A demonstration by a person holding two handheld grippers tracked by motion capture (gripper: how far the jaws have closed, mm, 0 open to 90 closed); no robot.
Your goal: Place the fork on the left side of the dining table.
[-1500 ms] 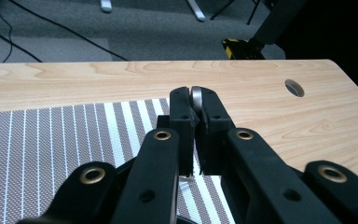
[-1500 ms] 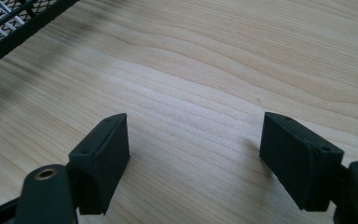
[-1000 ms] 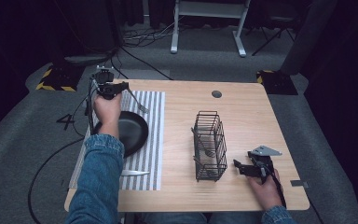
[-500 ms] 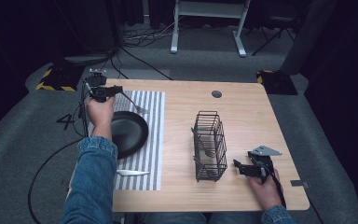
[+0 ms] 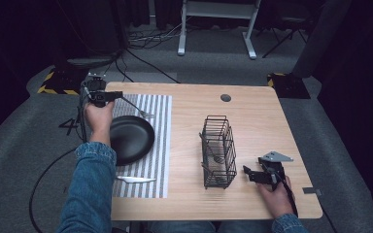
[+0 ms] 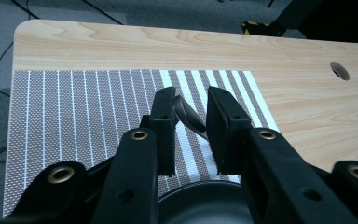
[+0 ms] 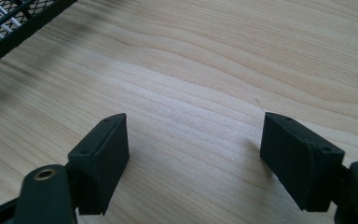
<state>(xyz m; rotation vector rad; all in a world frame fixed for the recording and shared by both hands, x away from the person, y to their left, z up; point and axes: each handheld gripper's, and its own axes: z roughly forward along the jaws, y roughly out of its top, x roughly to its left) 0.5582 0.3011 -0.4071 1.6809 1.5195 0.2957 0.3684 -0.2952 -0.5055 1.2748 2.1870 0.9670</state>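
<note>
A silver fork [image 5: 138,109] lies slanted on the striped placemat [image 5: 155,160], just beyond a black plate [image 5: 131,138]. My left gripper [image 5: 118,96] hovers at the mat's far left corner. Its jaws have just been opening, and the fork handle [image 6: 189,119] lies loosely in the gap with the pads off it. In the left gripper view the gripper [image 6: 191,95] points across the mat [image 6: 74,107], with the plate rim [image 6: 200,200] below. My right gripper [image 5: 246,172] rests open on bare wood beside a black wire basket [image 5: 218,150]. Nothing sits between its jaws [image 7: 193,140].
A pale knife-like utensil [image 5: 136,179] lies on the mat in front of the plate. The basket holds a couple of utensils, and its corner [image 7: 9,18] shows in the right gripper view. A cable hole [image 5: 226,97] sits at the table's far side. Cables trail off the left edge.
The left hand has drawn back to the left, off the plate, toward the mat's far corner. The fork now rests on the mat. The right hand has stayed put.
</note>
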